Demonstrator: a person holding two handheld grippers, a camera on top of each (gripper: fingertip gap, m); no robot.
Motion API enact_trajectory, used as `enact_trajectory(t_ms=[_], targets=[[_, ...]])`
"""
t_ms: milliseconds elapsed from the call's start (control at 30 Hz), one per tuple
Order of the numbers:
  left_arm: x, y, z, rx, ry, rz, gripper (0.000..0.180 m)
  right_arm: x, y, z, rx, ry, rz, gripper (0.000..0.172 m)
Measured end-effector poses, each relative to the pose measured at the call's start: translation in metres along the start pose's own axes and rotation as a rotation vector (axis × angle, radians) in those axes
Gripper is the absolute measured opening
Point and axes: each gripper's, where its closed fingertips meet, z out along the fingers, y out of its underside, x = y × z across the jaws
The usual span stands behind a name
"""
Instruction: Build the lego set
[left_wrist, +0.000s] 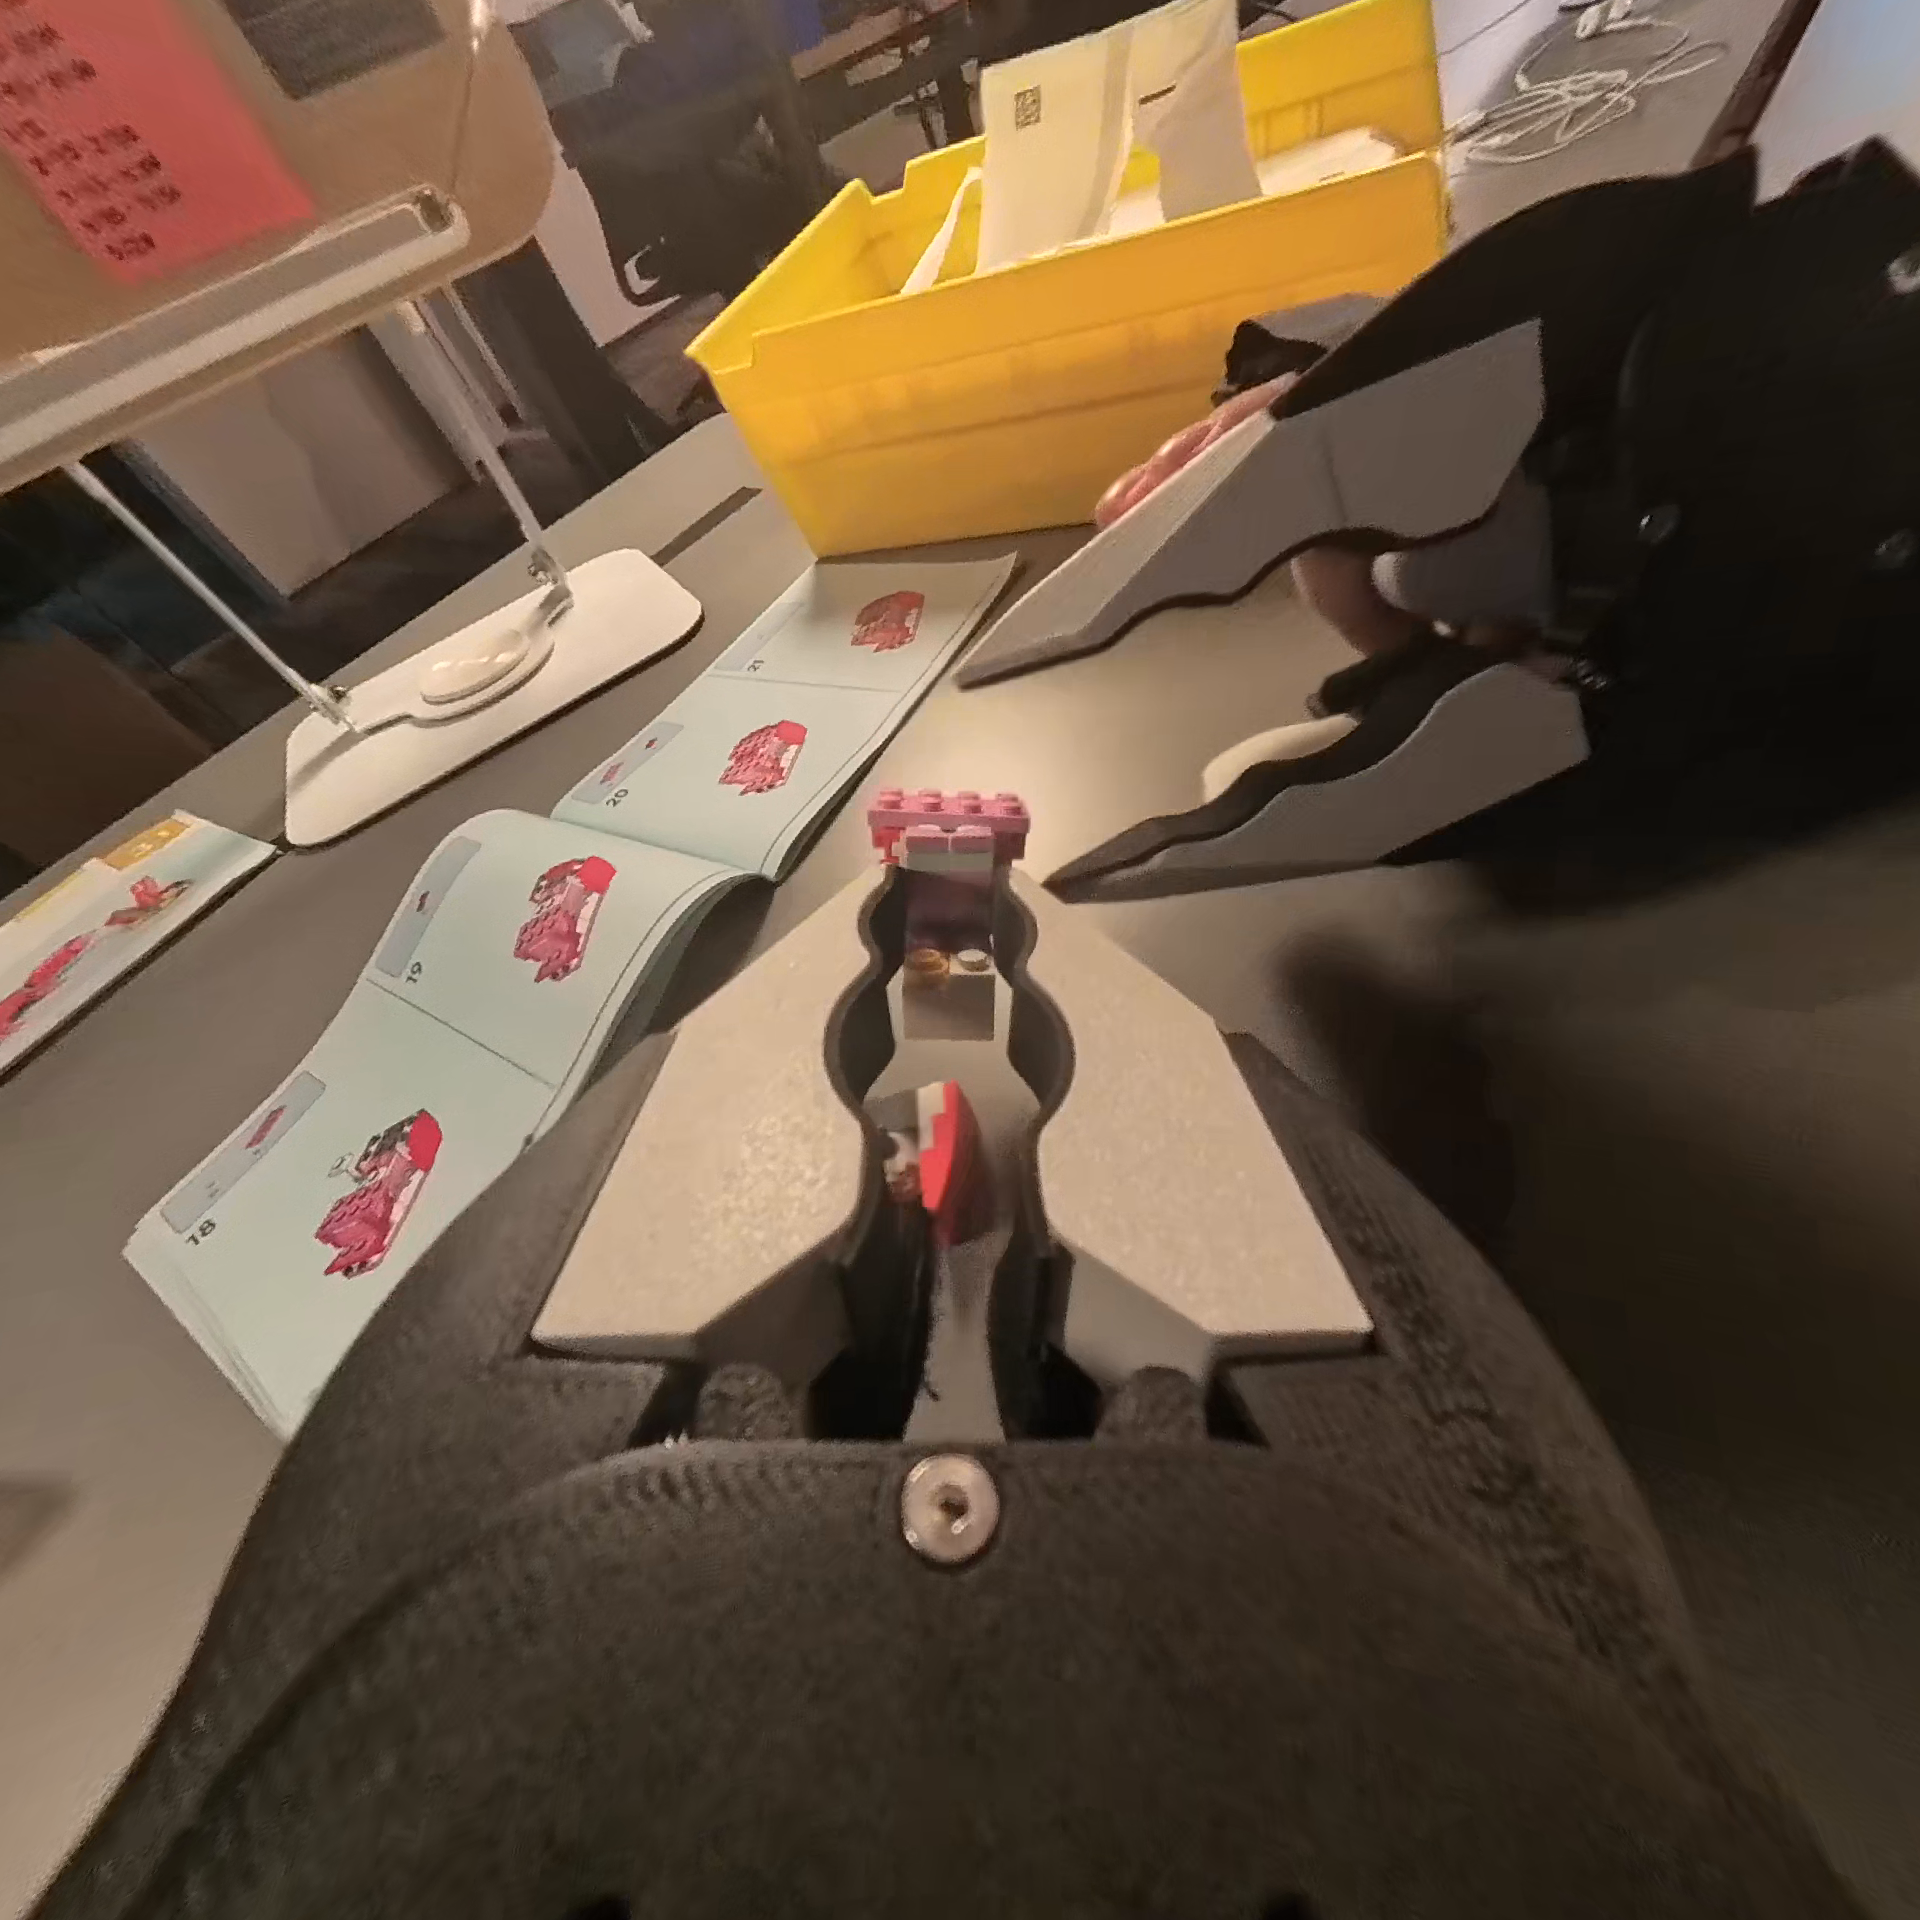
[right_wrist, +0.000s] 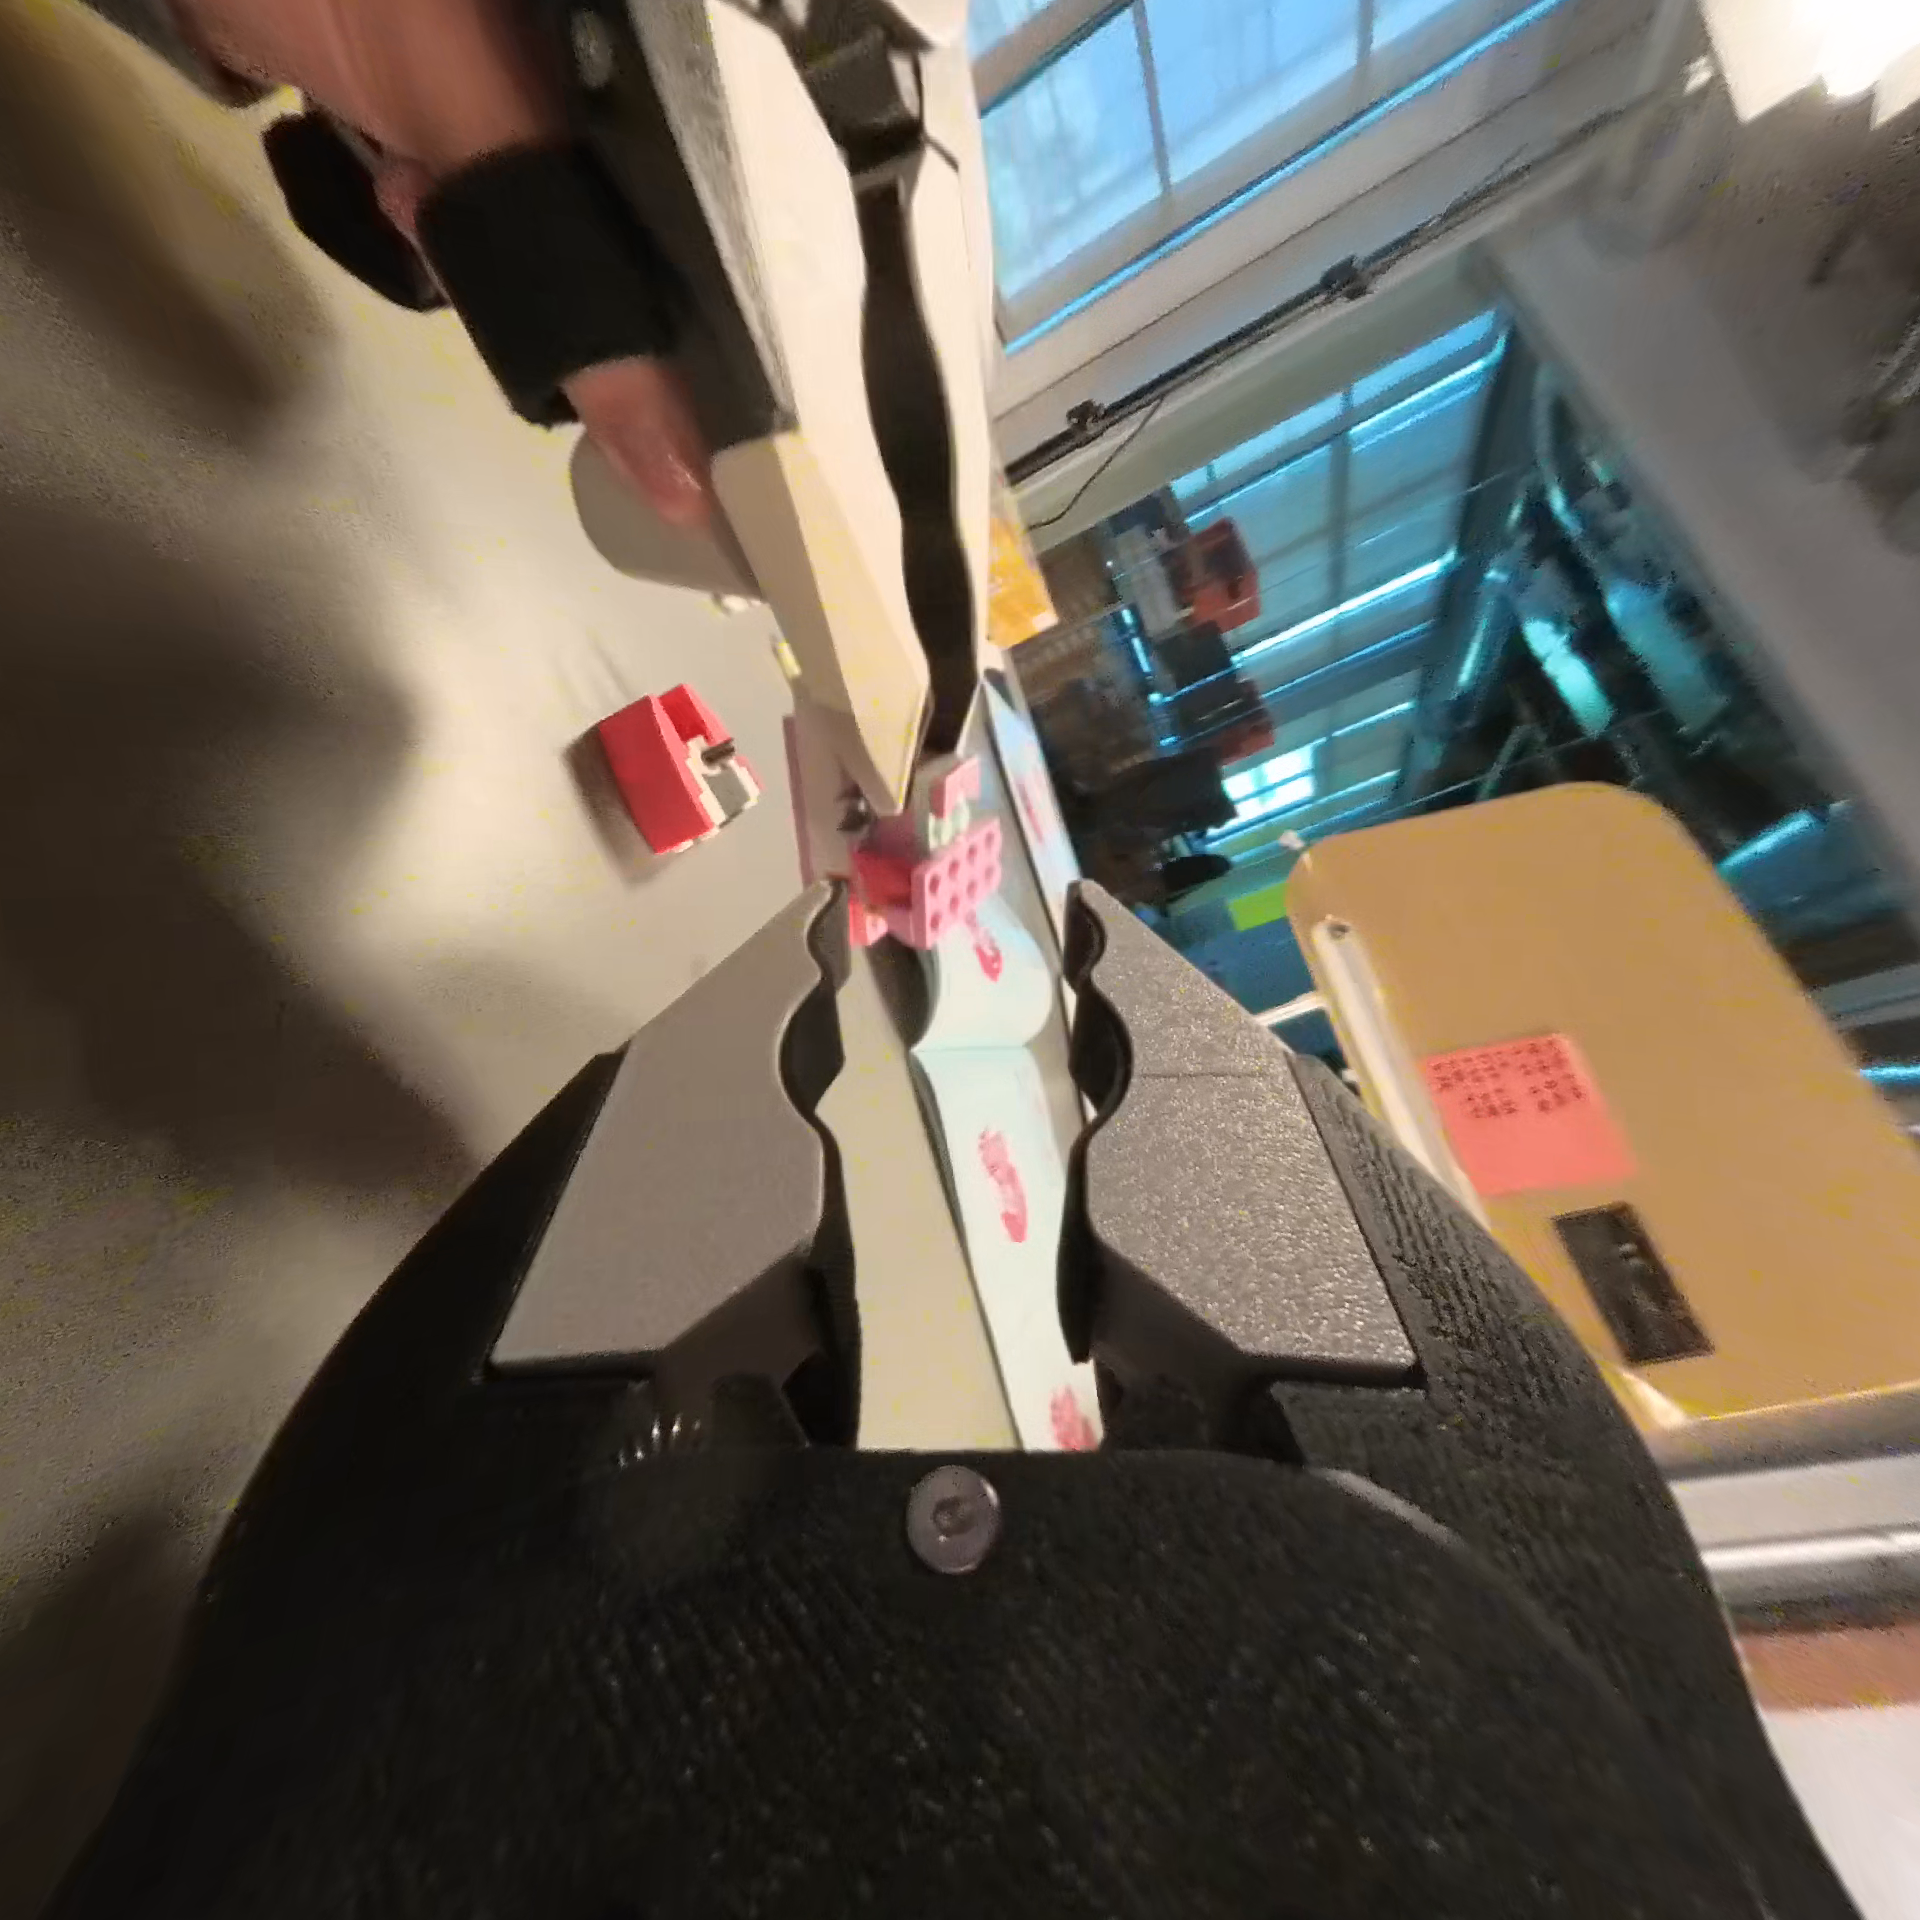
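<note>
The left gripper (left_wrist: 948, 914) fills the near foreground of its own view, its grey fingers (left_wrist: 727, 1132) drawn close and clamped on a small pink brick assembly (left_wrist: 951, 831) whose studded top juts past the tips. Left of those fingers an open instruction booklet (left_wrist: 499, 997) lies on the grey table (left_wrist: 1143, 727), with a white lamp base (left_wrist: 488, 686) beyond it and a yellow bin (left_wrist: 1039, 384) of papers farther ahead. To the right, the right gripper (right_wrist: 951, 914) comes in level with the table, turned on its side, a hand (left_wrist: 1164, 468) around it. Its fingers (right_wrist: 717, 1122) stand well apart with nothing between them, the tips just short of the pink assembly. A separate red brick piece (right_wrist: 665, 774) rests on the table left of those fingers.
</note>
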Motion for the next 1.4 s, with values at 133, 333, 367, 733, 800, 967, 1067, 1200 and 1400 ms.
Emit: enact_trajectory(t_ms=[133,333,367,733,800,967,1067,1200,1400], targets=[[-0.020,0.001,-0.011,0.018,-0.056,-0.020,0.015,-0.002,0.010,-0.001,-0.013,-0.075,0.145,0.038],[-0.076,0.006,-0.049,0.129,-0.173,-0.161,0.015,-0.015,0.030,0.012,-0.105,-0.278,0.572,0.033],[-0.081,0.008,-0.054,0.141,-0.182,-0.170,0.015,-0.016,0.037,0.017,-0.151,-0.298,0.640,0.031],[-0.087,0.020,-0.059,0.134,-0.206,-0.154,0.015,-0.037,0.070,0.081,-0.412,-0.512,0.936,0.028],[-0.086,0.020,-0.058,0.136,-0.198,-0.156,0.015,-0.030,0.080,0.093,-0.436,-0.460,0.926,0.029],[-0.085,0.020,-0.058,0.136,-0.192,-0.161,0.015,-0.018,0.097,0.115,-0.451,-0.401,0.885,0.040],[-0.084,0.020,-0.058,0.135,-0.184,-0.163,0.015,-0.022,0.091,0.116,-0.412,-0.488,0.926,0.031],[-0.081,0.020,-0.058,0.138,-0.169,-0.165,0.015,-0.025,0.088,0.111,-0.382,-0.551,0.918,0.026],[-0.079,0.019,-0.057,0.138,-0.151,-0.176,0.015,-0.025,0.089,0.111,-0.377,-0.562,0.900,0.006]])
